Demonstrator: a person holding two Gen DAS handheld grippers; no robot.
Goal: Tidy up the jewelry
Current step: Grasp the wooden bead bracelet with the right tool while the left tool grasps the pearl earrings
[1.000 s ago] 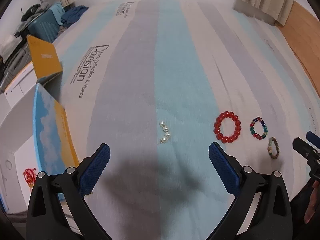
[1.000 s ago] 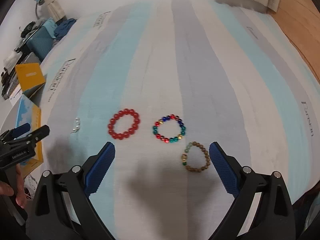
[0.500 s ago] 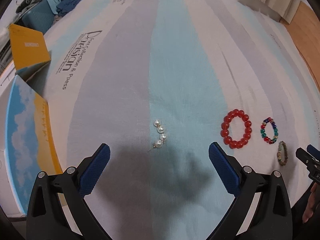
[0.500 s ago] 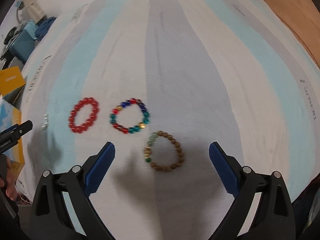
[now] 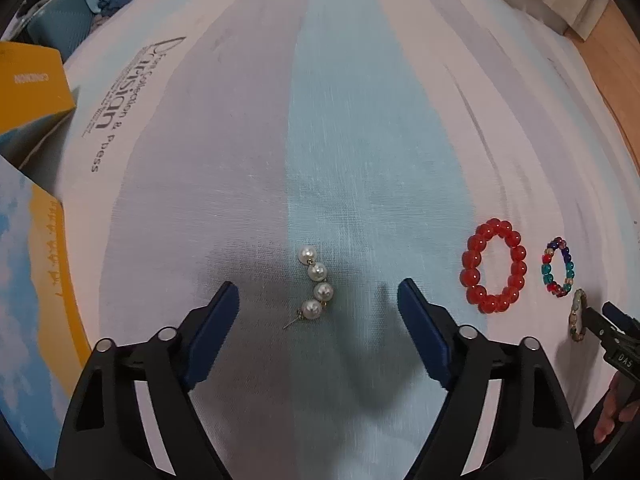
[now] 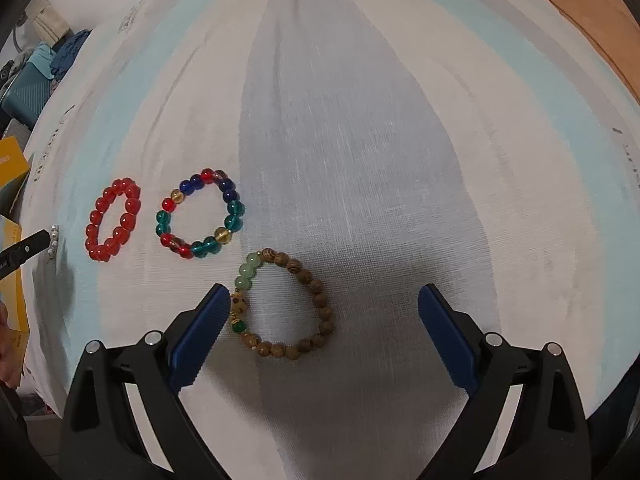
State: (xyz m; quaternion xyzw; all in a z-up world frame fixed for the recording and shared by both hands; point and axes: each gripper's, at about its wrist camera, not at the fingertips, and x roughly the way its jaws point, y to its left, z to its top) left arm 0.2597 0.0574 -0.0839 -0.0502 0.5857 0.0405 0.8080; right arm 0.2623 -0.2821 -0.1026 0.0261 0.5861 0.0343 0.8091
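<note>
The left hand-held gripper hangs low over a striped bedsheet, its blue fingers spread wide with a pearl earring lying on the cloth between and just ahead of them, untouched. The right hand-held gripper is likewise spread, and a wooden bead bracelet with a few green beads lies flat between its fingers, its left side just beside the left finger; whether they touch cannot be told.

Only the left wrist view shows the earring's four pearls and thin post clearly; in the right wrist view it is a small pale speck at the far left, partly hidden by the other gripper's tip. The right wrist view, in turn, shows the wooden bracelet whole, while the left view catches only a sliver of it at the right edge behind the right gripper's tip.

A red bead bracelet and a multicolored bead bracelet lie side by side, apart, between earring and wooden bracelet.

At the left, a yellow box and a sky-printed box sit at the sheet's edge; their contents cannot be seen.
</note>
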